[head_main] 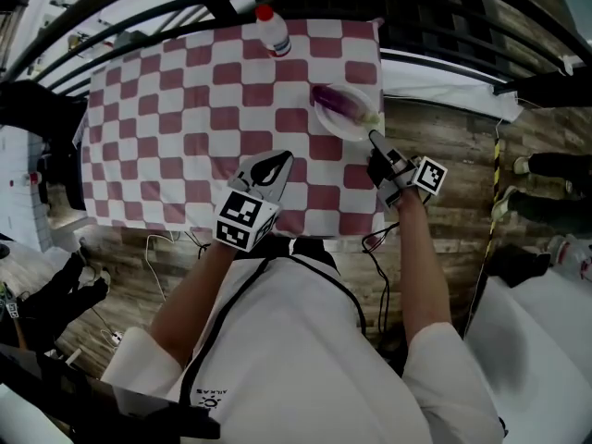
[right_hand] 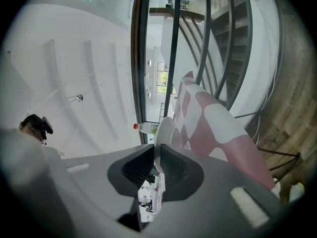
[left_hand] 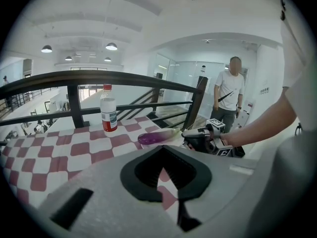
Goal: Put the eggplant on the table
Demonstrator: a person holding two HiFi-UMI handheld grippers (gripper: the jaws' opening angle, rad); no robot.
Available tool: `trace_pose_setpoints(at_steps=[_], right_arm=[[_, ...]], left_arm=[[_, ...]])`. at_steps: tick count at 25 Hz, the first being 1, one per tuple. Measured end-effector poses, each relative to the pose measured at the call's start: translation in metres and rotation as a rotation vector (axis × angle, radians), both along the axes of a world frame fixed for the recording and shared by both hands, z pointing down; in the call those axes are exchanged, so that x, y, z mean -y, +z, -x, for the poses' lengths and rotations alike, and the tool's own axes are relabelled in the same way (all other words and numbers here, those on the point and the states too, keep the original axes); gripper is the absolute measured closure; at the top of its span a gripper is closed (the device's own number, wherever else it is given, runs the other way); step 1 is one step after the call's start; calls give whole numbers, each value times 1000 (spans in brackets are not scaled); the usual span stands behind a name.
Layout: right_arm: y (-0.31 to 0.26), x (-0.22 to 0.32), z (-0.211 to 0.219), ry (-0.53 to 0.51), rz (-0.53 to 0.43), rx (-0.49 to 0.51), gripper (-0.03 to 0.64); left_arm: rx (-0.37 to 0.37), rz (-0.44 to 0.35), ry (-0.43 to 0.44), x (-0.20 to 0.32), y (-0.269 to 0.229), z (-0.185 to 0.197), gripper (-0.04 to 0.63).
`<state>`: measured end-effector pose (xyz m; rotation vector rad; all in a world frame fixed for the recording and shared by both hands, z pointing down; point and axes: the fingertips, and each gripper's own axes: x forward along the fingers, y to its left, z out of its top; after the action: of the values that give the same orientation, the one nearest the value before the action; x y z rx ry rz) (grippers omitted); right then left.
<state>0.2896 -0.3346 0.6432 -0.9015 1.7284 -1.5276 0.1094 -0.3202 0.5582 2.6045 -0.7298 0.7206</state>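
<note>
A purple eggplant [head_main: 340,103] [left_hand: 156,138] lies on a white plate [head_main: 329,124] [right_hand: 164,127] at the right edge of the table's red-and-white checked cloth [head_main: 185,109]. My right gripper [head_main: 375,141] [right_hand: 156,151] reaches in level from the table's right side. Its jaws are closed on the plate's near rim, which runs between them in the right gripper view. My left gripper [head_main: 285,158] [left_hand: 162,149] hovers over the cloth's near middle, to the left of the plate. It is shut, its tips meeting with nothing between them.
A clear bottle with a red cap [head_main: 273,30] [left_hand: 108,114] stands at the table's far edge. A dark railing [left_hand: 99,76] runs behind the table. A person [left_hand: 229,95] stands beyond the table's right end. Cables [head_main: 166,248] lie on the wooden floor.
</note>
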Motion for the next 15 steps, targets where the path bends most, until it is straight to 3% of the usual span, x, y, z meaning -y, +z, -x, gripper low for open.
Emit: trace_pose_setpoints(at_steps=[15], right_arm=[[25, 9, -6, -9, 89, -32, 580]], left_arm=[[5, 11, -9, 11, 5, 4, 594]])
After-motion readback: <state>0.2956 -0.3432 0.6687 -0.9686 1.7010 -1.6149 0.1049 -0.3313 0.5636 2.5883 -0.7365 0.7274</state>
